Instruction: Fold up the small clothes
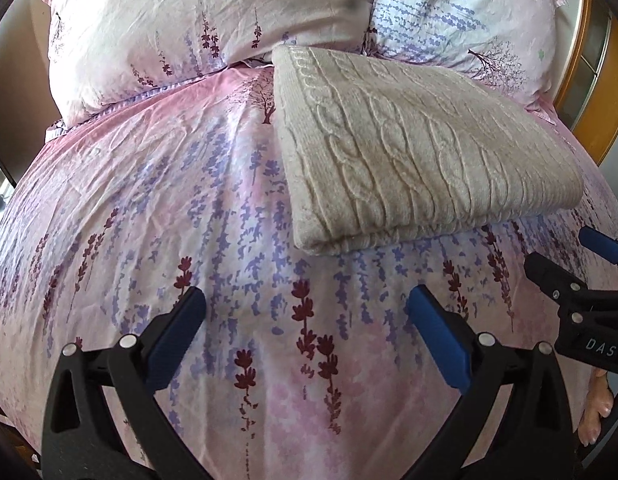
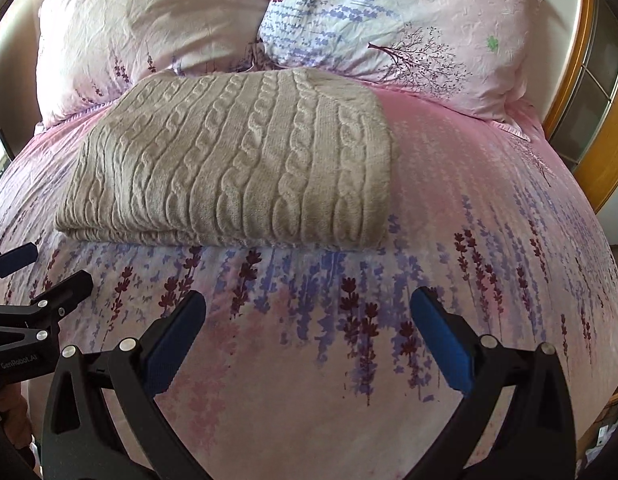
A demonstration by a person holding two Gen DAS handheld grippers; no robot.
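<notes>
A beige cable-knit garment (image 1: 421, 152) lies folded into a thick rectangle on the floral bedspread (image 1: 149, 208), just in front of the pillows. It also shows in the right wrist view (image 2: 237, 160). My left gripper (image 1: 305, 312) is open and empty, hovering over the bedspread short of the garment's near left corner. My right gripper (image 2: 309, 312) is open and empty, short of the garment's near right edge. The right gripper shows at the right edge of the left wrist view (image 1: 569, 264). The left gripper shows at the left edge of the right wrist view (image 2: 33, 276).
Two floral pillows (image 2: 149, 28) (image 2: 409, 20) stand against the head of the bed behind the garment. A wooden frame with glass panels (image 2: 589, 80) rises on the right. The bedspread (image 2: 489, 200) lies bare to the right of the garment.
</notes>
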